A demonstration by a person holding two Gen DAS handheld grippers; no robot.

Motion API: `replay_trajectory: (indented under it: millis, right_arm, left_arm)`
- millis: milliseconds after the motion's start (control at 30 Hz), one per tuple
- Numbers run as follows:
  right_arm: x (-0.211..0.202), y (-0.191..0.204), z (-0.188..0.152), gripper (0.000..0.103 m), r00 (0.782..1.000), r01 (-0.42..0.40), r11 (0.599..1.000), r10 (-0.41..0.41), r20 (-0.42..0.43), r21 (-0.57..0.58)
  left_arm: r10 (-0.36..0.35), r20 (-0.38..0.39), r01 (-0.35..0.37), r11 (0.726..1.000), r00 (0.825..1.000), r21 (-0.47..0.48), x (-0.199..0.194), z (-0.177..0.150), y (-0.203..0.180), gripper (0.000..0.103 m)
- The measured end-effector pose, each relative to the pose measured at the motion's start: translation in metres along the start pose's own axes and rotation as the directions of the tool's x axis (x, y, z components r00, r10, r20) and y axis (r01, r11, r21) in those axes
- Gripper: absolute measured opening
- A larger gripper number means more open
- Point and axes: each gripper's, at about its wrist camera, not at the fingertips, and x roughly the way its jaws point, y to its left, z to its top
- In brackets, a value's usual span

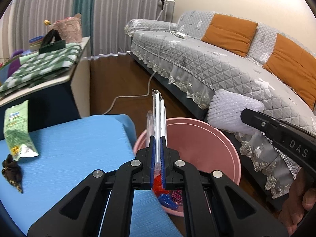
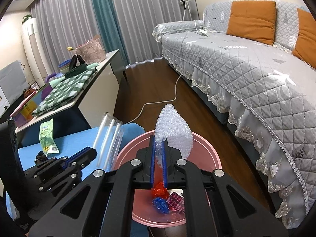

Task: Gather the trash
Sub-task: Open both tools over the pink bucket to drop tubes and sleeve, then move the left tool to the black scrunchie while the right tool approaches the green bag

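Note:
My left gripper [image 1: 157, 138] is shut on a clear packet of white straws [image 1: 159, 110] and holds it upright above the near rim of the pink bin [image 1: 217, 138]. The packet also shows in the right wrist view [image 2: 109, 138]. My right gripper [image 2: 158, 138] is shut on a wad of white bubble wrap [image 2: 174, 130] above the pink bin [image 2: 209, 150]. The bubble wrap also shows in the left wrist view [image 1: 231, 110]. Red, blue and pink wrappers [image 2: 165, 197] lie in the bin. A green wrapper [image 1: 17, 132] and a dark brown wrapper [image 1: 11, 171] lie on the blue table [image 1: 79, 148].
A grey quilted sofa [image 2: 246, 69] with orange cushions stands on the right. A white cable [image 2: 158, 102] runs across the dark wood floor. A side table [image 2: 88, 90] with a green checked cloth and several items stands at the left.

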Motion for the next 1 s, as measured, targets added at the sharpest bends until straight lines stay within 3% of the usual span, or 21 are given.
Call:
replay_trajectory:
  millis: [33,67,100,133,167,200,367,433,533,667,733,1000]
  right_arm:
    - [0.002,0.000,0.000,0.011,1.000,0.007,1.000,-0.007,-0.007,-0.002]
    - [0.003,0.000,0.000,0.020,1.000,0.015,1.000,-0.015,-0.011,-0.005]
    - [0.004,0.000,0.000,0.043,0.999,0.034,0.999,-0.034,-0.012,-0.006]
    - [0.003,-0.001,0.000,0.054,0.999,0.045,0.999,-0.045,-0.008,-0.003]
    - [0.002,-0.002,0.000,0.063,0.999,0.049,0.999,-0.049,0.000,0.003]
    - [0.001,-0.002,0.001,0.063,0.999,0.046,0.999,-0.046,0.004,0.007]
    - [0.000,0.002,0.002,0.064,0.999,0.041,0.999,-0.041,0.002,-0.003]
    - [-0.002,0.005,0.002,0.067,0.999,0.039,0.999,-0.039,0.007,-0.007]
    - [-0.011,0.015,0.004,0.067,0.998,0.040,0.999,-0.038,0.055,-0.025]
    - [-0.029,0.033,0.006,0.069,0.984,0.055,0.998,-0.048,0.170,-0.037]
    - [-0.035,0.042,0.006,0.069,0.979,0.056,0.997,-0.046,0.198,-0.045]
    - [-0.041,0.070,0.002,0.069,0.986,0.018,0.997,-0.004,0.167,-0.081]
  left_arm:
    - [-0.014,-0.014,0.014,1.000,1.000,0.004,0.004,0.000,-0.002,0.006]
    - [-0.019,-0.022,0.019,1.000,1.000,0.006,0.006,-0.001,-0.003,0.007]
    - [-0.019,-0.027,0.019,1.000,0.999,0.007,0.007,-0.001,-0.003,0.013]
    - [-0.017,-0.027,0.017,1.000,0.999,0.006,0.008,-0.002,-0.003,0.026]
    - [-0.014,-0.023,0.014,1.000,1.000,0.004,0.007,-0.003,-0.003,0.033]
    - [-0.008,-0.017,0.008,1.000,1.000,0.000,0.005,-0.004,-0.001,0.039]
    - [0.007,-0.011,-0.007,1.000,1.000,-0.019,-0.003,-0.007,0.007,0.042]
    - [0.010,0.002,-0.010,1.000,1.000,-0.028,-0.011,-0.008,0.011,0.054]
    - [0.021,0.038,-0.019,0.999,0.999,-0.046,-0.031,-0.011,0.022,0.061]
    - [0.038,0.075,-0.032,0.996,0.996,-0.080,-0.059,-0.018,0.041,0.062]
    - [0.082,0.078,-0.074,0.992,0.994,-0.100,-0.072,-0.021,0.054,0.062]
    - [0.172,0.115,-0.151,0.973,0.978,-0.173,-0.124,-0.041,0.113,0.062]
